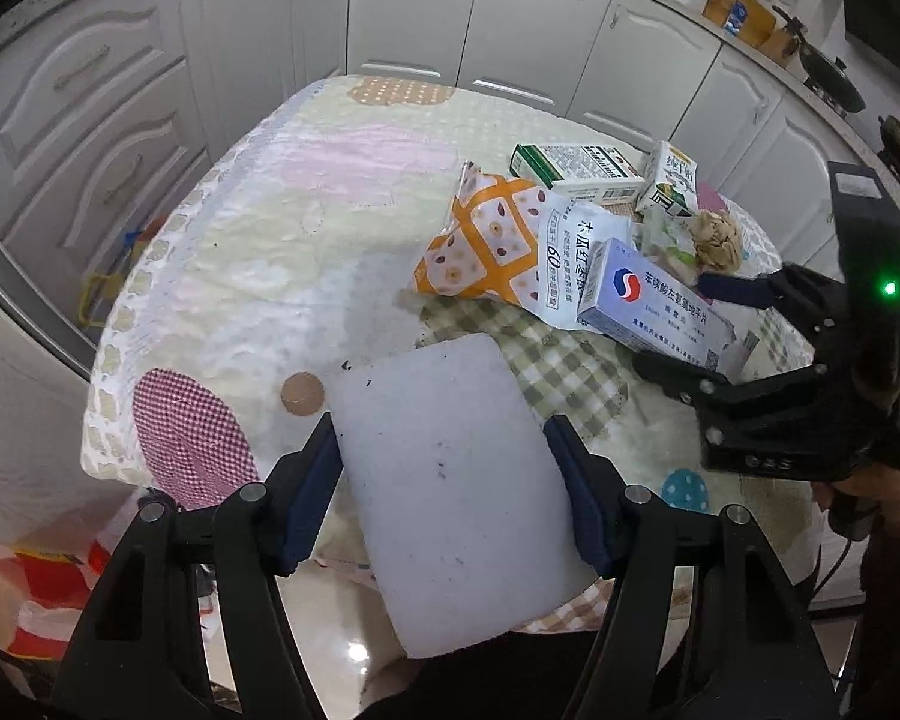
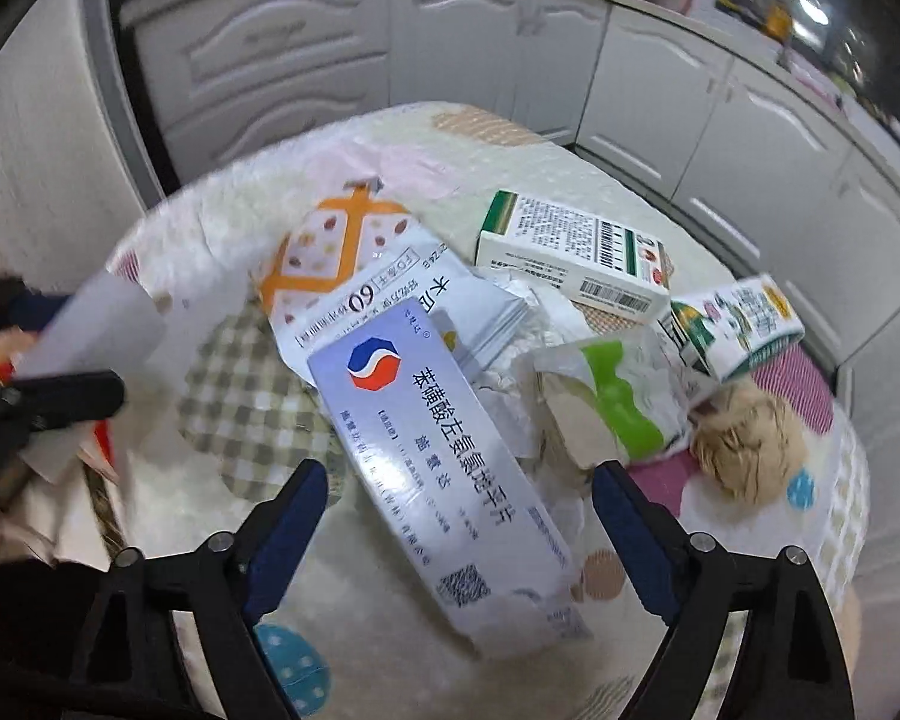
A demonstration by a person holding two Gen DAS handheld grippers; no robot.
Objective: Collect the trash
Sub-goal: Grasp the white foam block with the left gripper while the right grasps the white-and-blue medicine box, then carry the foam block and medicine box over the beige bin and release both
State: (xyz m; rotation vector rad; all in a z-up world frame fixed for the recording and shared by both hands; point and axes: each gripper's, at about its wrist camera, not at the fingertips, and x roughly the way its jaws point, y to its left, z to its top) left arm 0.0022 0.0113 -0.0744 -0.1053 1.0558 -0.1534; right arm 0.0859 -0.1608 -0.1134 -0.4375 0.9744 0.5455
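My left gripper is shut on a white foam slab, its blue pads pressing on both long sides above the table's near edge. The slab also shows at the left of the right wrist view. A pale blue medicine box lies tilted on the trash pile. My right gripper stands open astride it, a gap showing on each side. In the left wrist view that right gripper straddles the end of the box.
An orange-patterned bag, a green-and-white box, a milk carton, a crumpled paper ball and a green wrapper lie on the patchwork-covered table. White cabinets stand behind. A red-and-white bag sits below left.
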